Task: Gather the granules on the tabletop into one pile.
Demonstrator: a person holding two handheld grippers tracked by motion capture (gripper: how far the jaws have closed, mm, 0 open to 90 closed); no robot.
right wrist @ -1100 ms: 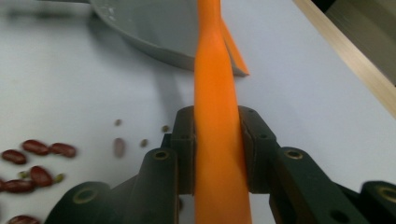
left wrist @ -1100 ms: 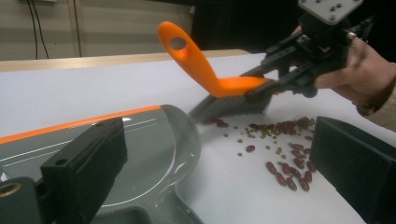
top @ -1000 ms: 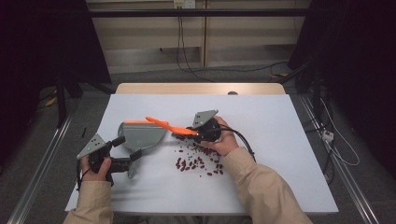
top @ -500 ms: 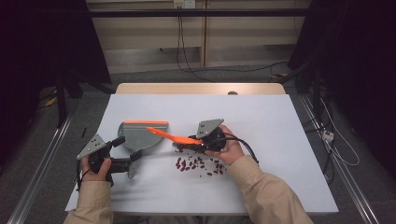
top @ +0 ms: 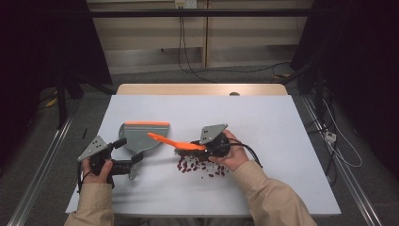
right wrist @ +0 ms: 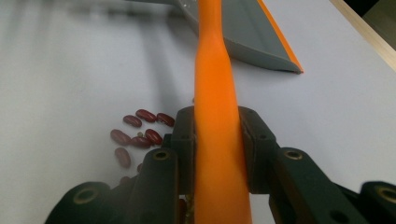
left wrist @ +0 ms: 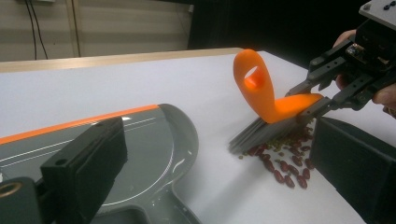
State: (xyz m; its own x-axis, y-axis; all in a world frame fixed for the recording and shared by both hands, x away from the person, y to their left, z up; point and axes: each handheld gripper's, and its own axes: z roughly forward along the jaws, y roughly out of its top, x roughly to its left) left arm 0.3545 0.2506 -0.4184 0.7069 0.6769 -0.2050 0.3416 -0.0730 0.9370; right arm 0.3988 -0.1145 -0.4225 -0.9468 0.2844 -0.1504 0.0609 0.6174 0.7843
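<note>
Brush: from the high view, an orange-handled brush lies slanted over the white table, its handle end reaching over the edge of the dustpan.
Right gripper: pinching the brush near its bristle end, held in the person's right hand.
Beans: dark red beans scattered on the table just below the brush, between brush and sleeve.
Dustpan: grey with an orange front strip, flat on the table; nothing visible inside it.
Left gripper: at the dustpan's handle; from here I cannot tell how its jaws stand.

Left gripper view: the dustpan fills the lower left and its tray looks bare. The brush stands tilted with grey bristles down on the beans, the right gripper clamped on it. The near black jaws stand on either side of the dustpan's handle.

Right gripper view: the two jaws squeeze the orange brush handle; beans lie left of it, dustpan ahead.

Writing: none readable.
</note>
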